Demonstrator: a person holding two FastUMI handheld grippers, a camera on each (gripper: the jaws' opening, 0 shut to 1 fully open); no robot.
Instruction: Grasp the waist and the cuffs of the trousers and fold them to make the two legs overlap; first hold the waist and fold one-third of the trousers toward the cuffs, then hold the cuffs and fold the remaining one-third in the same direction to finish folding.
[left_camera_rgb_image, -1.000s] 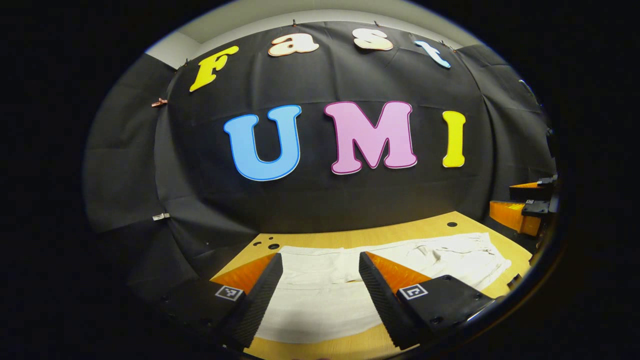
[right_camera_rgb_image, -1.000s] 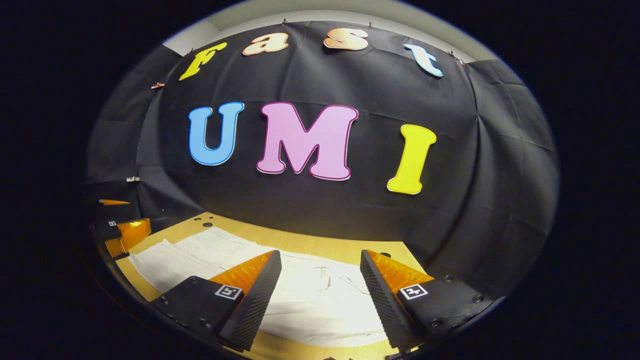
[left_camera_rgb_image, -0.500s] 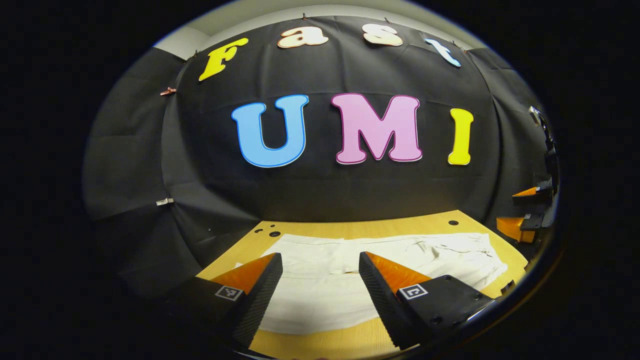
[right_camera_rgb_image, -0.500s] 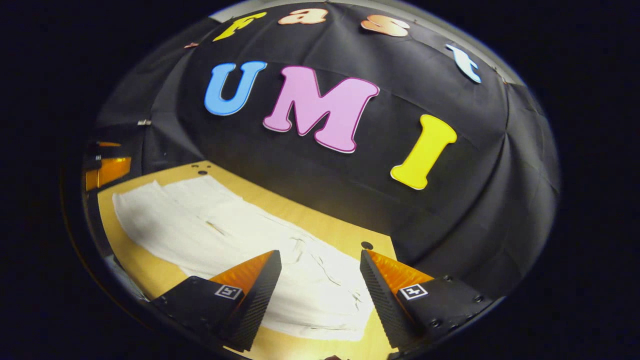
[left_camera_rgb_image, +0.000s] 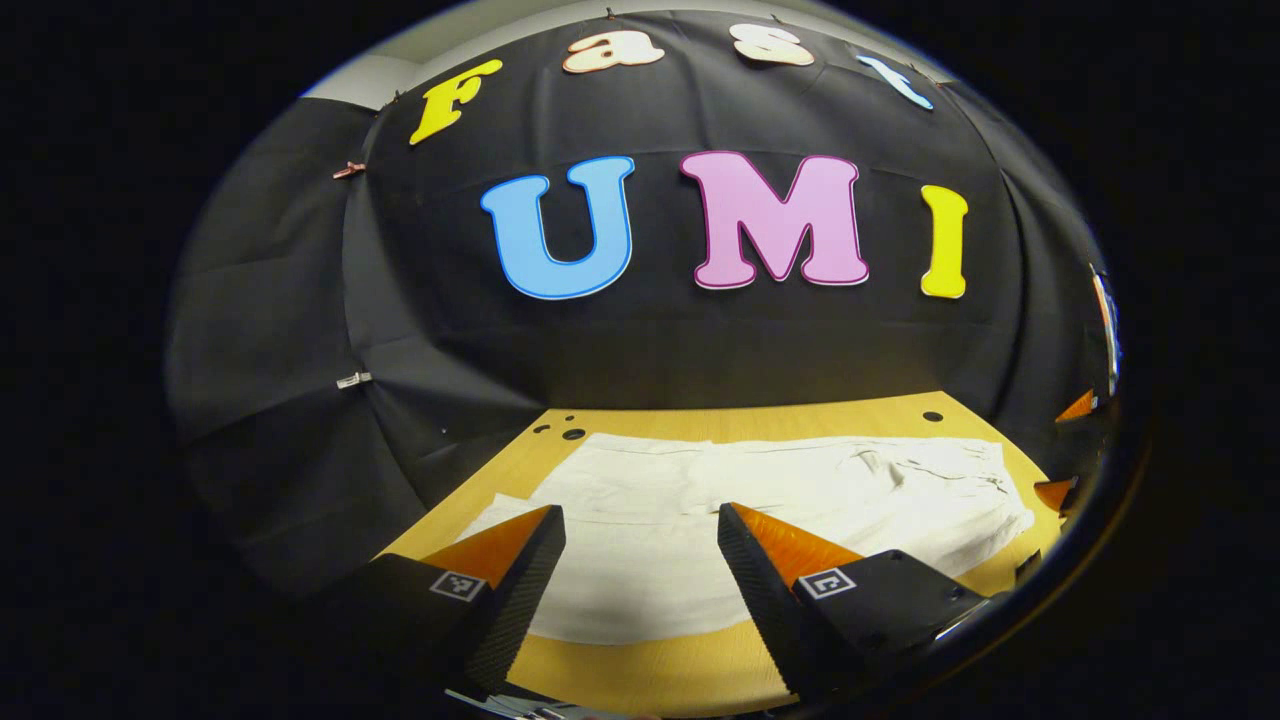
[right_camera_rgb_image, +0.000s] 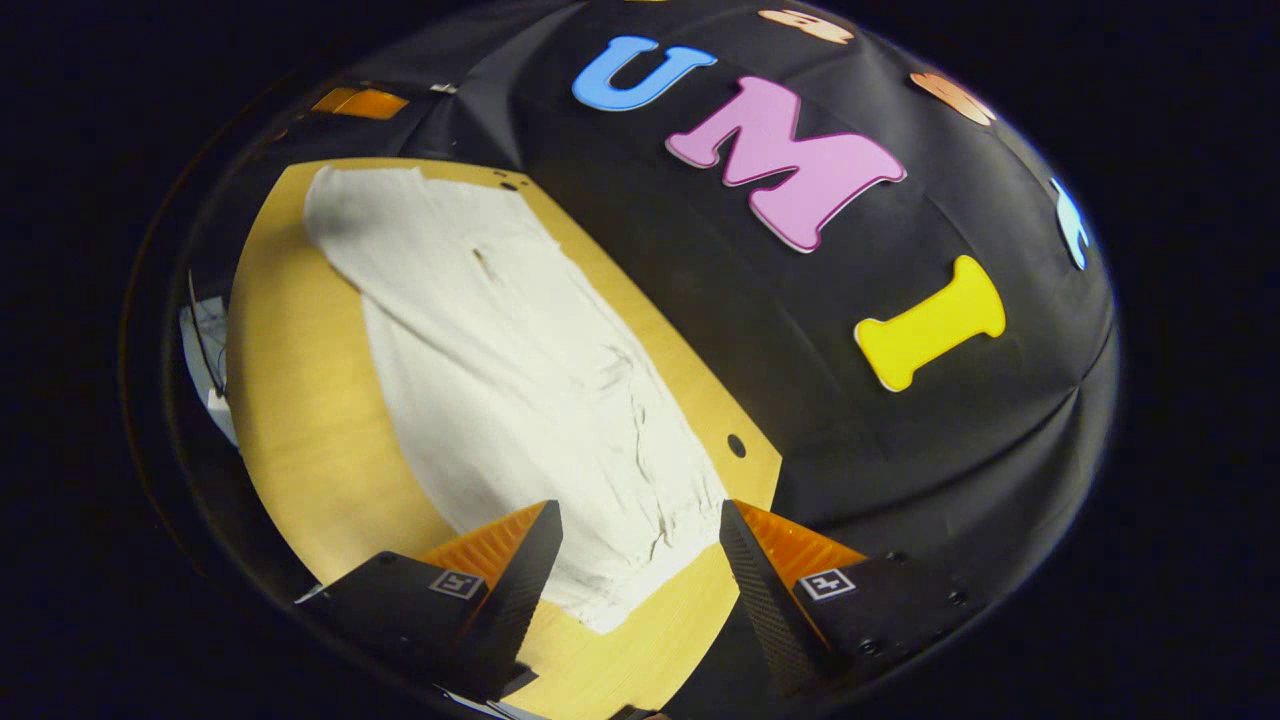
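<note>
White trousers (left_camera_rgb_image: 760, 500) flat on wooden surface (right_camera_rgb_image: 300, 400) — left gripper (left_camera_rgb_image: 640, 570) and right gripper (right_camera_rgb_image: 640, 565) wide open, empty, above the cloth.

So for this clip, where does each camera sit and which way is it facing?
Left gripper view: rides on the left gripper, level, facing the booth's wall across the table and the trousers; its open fingers show below.
Right gripper view: rides on the right gripper, rolled, looking along the trousers from one end; its open fingers show below.
Shared: trousers, table, wall.
</note>
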